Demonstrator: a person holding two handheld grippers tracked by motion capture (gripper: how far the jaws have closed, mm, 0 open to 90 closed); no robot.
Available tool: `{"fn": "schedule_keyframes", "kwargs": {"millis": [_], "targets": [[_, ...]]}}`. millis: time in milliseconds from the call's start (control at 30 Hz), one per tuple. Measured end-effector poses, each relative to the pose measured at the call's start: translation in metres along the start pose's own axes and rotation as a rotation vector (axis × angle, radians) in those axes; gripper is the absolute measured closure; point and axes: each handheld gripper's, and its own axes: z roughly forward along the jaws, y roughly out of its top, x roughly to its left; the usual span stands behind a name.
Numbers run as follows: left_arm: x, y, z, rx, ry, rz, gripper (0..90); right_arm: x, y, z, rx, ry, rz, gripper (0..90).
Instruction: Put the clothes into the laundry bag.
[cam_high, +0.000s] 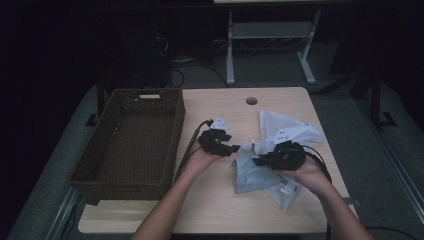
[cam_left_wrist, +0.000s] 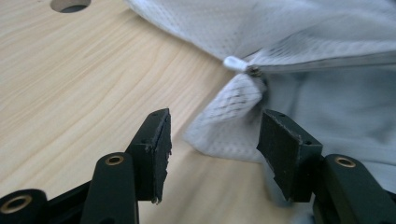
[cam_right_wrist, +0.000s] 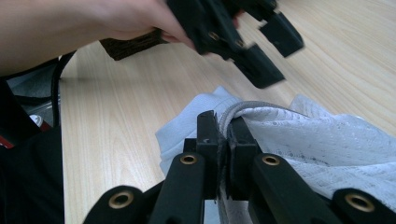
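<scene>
Right gripper (cam_right_wrist: 223, 128): clamped tight on the zipper edge of the mesh bag (cam_high: 272, 150), holding it just off the table (cam_high: 210, 210), near the right side
Left gripper (cam_left_wrist: 212, 140): jaws apart, nothing pinched, pointed at a fold of the bag right under the zipper pull (cam_left_wrist: 235, 63); it's a bit blurry in the right gripper view (cam_right_wrist: 243, 42)
Basket (cam_high: 127, 140): big brown wicker one on the left side of the table, sitting open, well apart from the bag
Step, my guess: one side pinned while the free gripper lines up for the zipper
Next move: probably ease the open jaws up onto that little white pull and close, small target so aim matters
Hard to see: high view is pretty dark, bag is crumpled, can't tell how far the zipper's open or what's inside
</scene>
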Motion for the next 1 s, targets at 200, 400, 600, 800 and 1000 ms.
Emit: {"fn": "schedule_keyframes", "kwargs": {"millis": [200, 400, 600, 800, 1000], "targets": [[0.008, -0.001, 0.026, 0.015, -0.058, 0.032, 42.5, 0.000, 0.000, 0.000, -0.002, 0.001, 0.001, 86.0], [0.006, 0.004, 0.044, 0.028, -0.101, 0.077, 44.1, 0.000, 0.000, -0.001, -0.003, 0.001, 0.000, 85.9], [0.005, 0.011, 0.052, 0.060, -0.125, 0.106, 56.6, -0.001, 0.000, -0.002, -0.008, -0.001, -0.001, 85.9], [0.004, 0.010, 0.054, 0.099, -0.129, 0.109, 83.6, -0.002, -0.001, -0.002, -0.008, -0.004, -0.001, 85.9], [0.005, 0.007, 0.045, 0.107, -0.127, 0.059, 88.6, -0.003, -0.001, -0.003, -0.011, -0.010, 0.001, 85.9]]}}
